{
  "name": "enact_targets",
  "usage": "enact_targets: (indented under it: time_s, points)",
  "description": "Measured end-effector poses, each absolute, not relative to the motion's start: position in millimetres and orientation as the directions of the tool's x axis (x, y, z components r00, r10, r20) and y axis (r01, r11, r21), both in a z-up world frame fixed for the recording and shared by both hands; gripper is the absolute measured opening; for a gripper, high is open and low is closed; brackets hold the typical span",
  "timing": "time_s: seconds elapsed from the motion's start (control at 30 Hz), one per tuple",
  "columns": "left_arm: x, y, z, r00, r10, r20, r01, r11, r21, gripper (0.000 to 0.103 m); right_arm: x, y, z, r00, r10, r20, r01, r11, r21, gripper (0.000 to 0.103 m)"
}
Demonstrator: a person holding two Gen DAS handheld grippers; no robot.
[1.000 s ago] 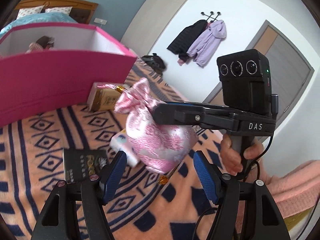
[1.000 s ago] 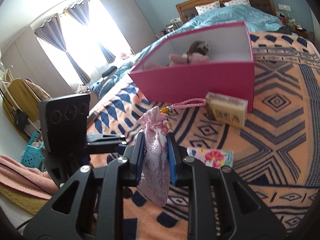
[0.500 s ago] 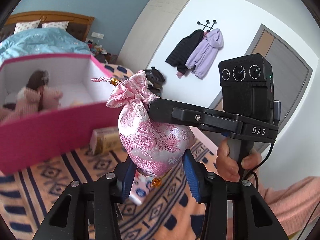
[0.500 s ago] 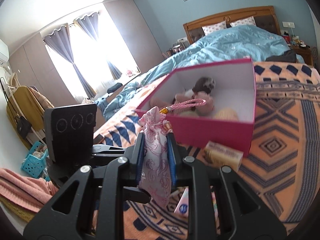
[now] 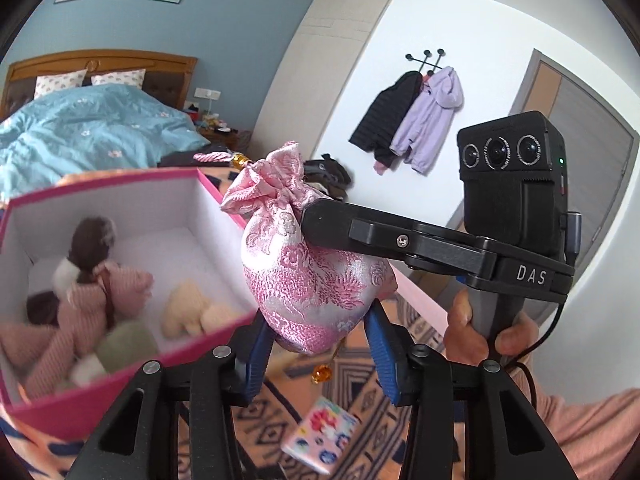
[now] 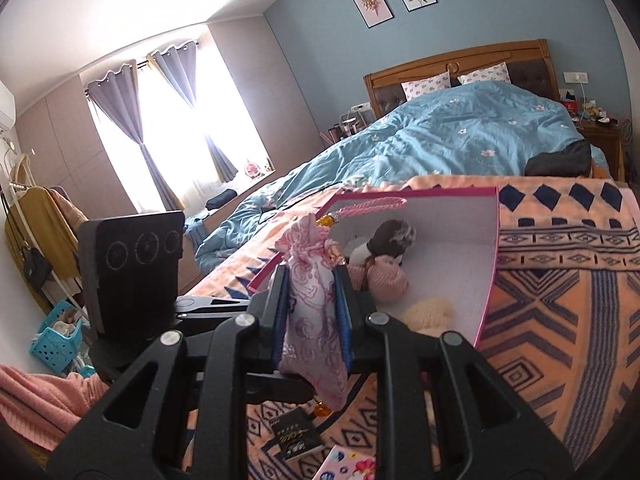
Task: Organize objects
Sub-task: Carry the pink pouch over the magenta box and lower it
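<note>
A pink brocade drawstring pouch [image 5: 304, 280] hangs in the air in front of the open pink box [image 5: 100, 400]. My right gripper [image 6: 312, 292] is shut on the pouch [image 6: 312, 320] around its middle; in the left wrist view its black fingers [image 5: 320, 220] reach in from the right. My left gripper [image 5: 318, 348] has its blue pads against both sides of the pouch's bottom. The box [image 6: 488, 300] lies on the patterned blanket and holds plush toys [image 5: 92, 292]. The pouch's tassel cord [image 6: 368, 206] sticks out toward the box.
A floral packet [image 5: 320, 436] and a black booklet [image 6: 298, 434] lie on the orange and blue blanket [image 6: 560, 320] below the grippers. A person's hand [image 5: 472, 332] grips the right handle. The blue duvet [image 6: 440, 140] covers the bed beyond the box.
Both grippers have risen with the pouch, so the box's inside now shows from above. The left jaws have closed from wide apart onto the pouch's bottom.
</note>
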State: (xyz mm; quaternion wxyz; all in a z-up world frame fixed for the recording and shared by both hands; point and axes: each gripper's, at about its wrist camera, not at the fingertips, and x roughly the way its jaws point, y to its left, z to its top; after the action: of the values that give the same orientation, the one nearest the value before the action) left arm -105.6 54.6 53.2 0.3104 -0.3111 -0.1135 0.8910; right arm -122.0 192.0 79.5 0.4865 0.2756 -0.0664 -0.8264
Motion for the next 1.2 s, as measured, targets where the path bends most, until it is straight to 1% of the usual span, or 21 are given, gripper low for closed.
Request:
enact_targets:
  time_s: [0.13,0.3,0.53,0.87,1.2]
  points:
    - [-124.5,50.5,58.9,-0.630,0.605,-0.487,-0.466,-0.796,-0.386,0.045,-139.3,187.5,85.9,-0.395,-0.835,-0.383,0.766,-0.530,0.364,0.024]
    - [-149.5,46.8,55.5,-0.634,0.580,-0.511,-0.441,-0.814,-0.377,0.045,-159.5,181.8,85.7,-0.412,-0.822,-0.393,0.756,-0.549,0.357,0.024]
    - [-181.9,41.9,39.2,-0.616,0.561,-0.553,-0.390,-0.827,-0.404,0.045,-187.6,174.0,71.6,-0.417,-0.794,-0.443,0.733,-0.582,0.353,0.024]
    - [-205.6,43.0,15.5,-0.592,0.529,-0.609,-0.336,-0.848,-0.410,0.045,-210.9,166.6,50.1,-0.419,-0.758,-0.500,0.704,-0.619,0.349,0.024]
    - [-220.8,47.2,-6.7,-0.552,0.480,-0.681,-0.282,-0.877,-0.390,0.045,-223.9,164.7,26.7,-0.413,-0.721,-0.557,0.668,-0.655,0.353,0.024]
